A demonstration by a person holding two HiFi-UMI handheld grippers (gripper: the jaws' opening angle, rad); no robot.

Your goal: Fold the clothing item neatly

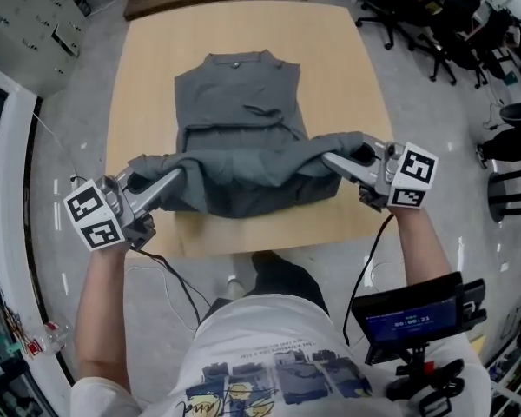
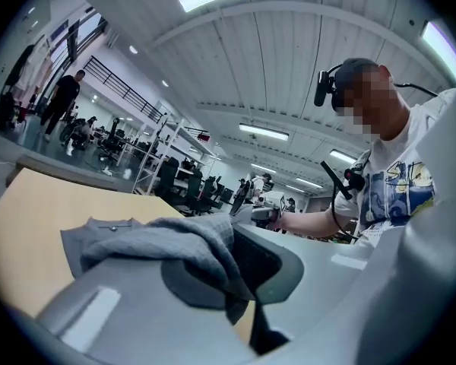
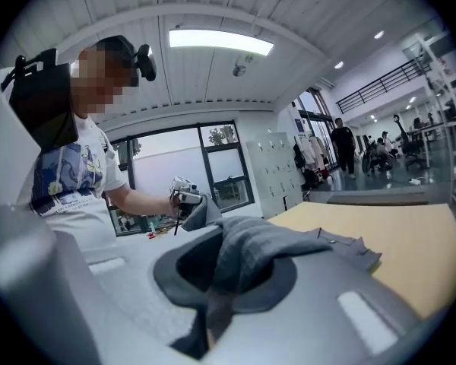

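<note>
**Two grippers clamped on one grey shirt**

Both of the person's grippers were closed on cloth. The left gripper [image 1: 177,177] had its jaws pinched together on one bunched corner of the grey shirt [image 1: 243,102], and its own view showed the fabric spilling out over the top of the closed jaws. The right gripper [image 1: 332,157] had its jaws shut the same way on the opposite corner, with a fold of grey cloth draped over them and a strip hanging down between them.

The shirt lay on a light wooden table [image 1: 148,85]. Its collar end, with a small button [image 1: 235,64], was flat on the far part of the tabletop. The near edge was gathered and stretched in a sagging band between the two grippers, over the lower half of the shirt. The grippers were well apart, one at each side of the garment, near the table's front edge.

Each gripper carried a cube with black and white square markers, the left cube [image 1: 95,217] and the right cube [image 1: 414,177]. A small screen [image 1: 410,320] sat at the person's waist. Office chairs [image 1: 399,11] stood on the floor beyond the table's far right corner.
</note>
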